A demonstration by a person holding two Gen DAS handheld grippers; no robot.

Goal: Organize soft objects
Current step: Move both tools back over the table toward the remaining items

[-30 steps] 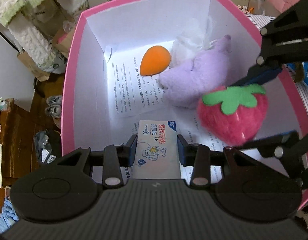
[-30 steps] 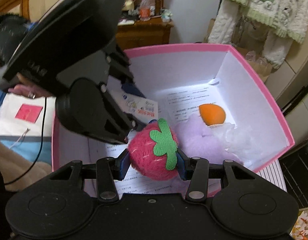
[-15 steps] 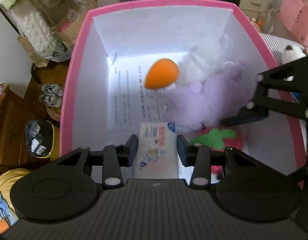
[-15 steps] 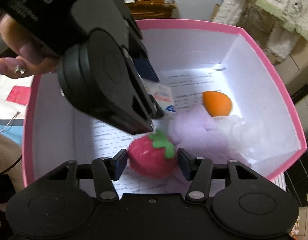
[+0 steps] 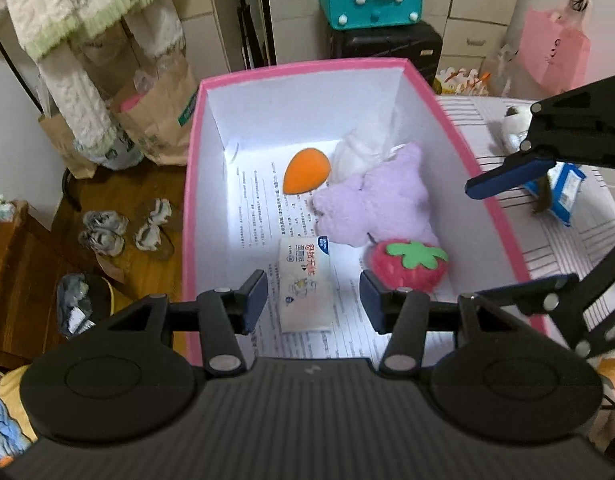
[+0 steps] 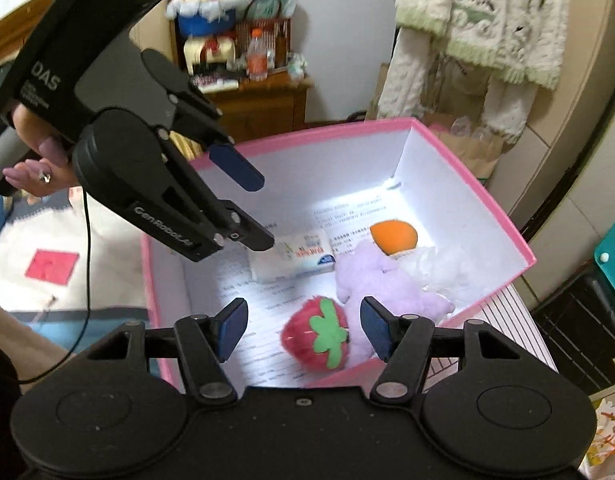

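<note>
Now, your left tool (image 5: 311, 299): you hold it above the near end of the pink box (image 5: 195, 152), fingers spread wide with nothing between them; the tissue pack shows in the gap below.
Your right tool (image 6: 301, 327): you hold it over the box's right rim, fingers wide apart and holding nothing; the strawberry lies below the gap, free of both pads.
Right tool in the left view (image 5: 519, 224): it reaches in from the right, above the box's right wall, with blue pads on the fingers.
Left tool in the right view (image 6: 253, 208): it hangs over the left part of the box, one blue-padded finger above the other, your hand (image 6: 35, 160) gripping its handle.
Strawberry plush (image 5: 407, 266): it rests on the box floor near the right wall, green leaf cap facing up, just beside the purple plush.
Purple plush (image 5: 379, 200): it lies on the floor of the box along the right wall, beyond the strawberry.
Orange sponge (image 5: 306, 170): egg-shaped, it sits toward the far end of the box, just left of the white mesh.
White mesh puff (image 5: 363, 152): it is tucked into the far right corner, touching the purple plush.
Tissue pack (image 5: 305, 284): it lies flat on the printed paper (image 5: 255, 200) that lines the box floor, near the close end, left of the strawberry.
Blue packet (image 5: 563, 192): it lies outside the box on the striped desk (image 5: 587, 240), to your right.
</note>
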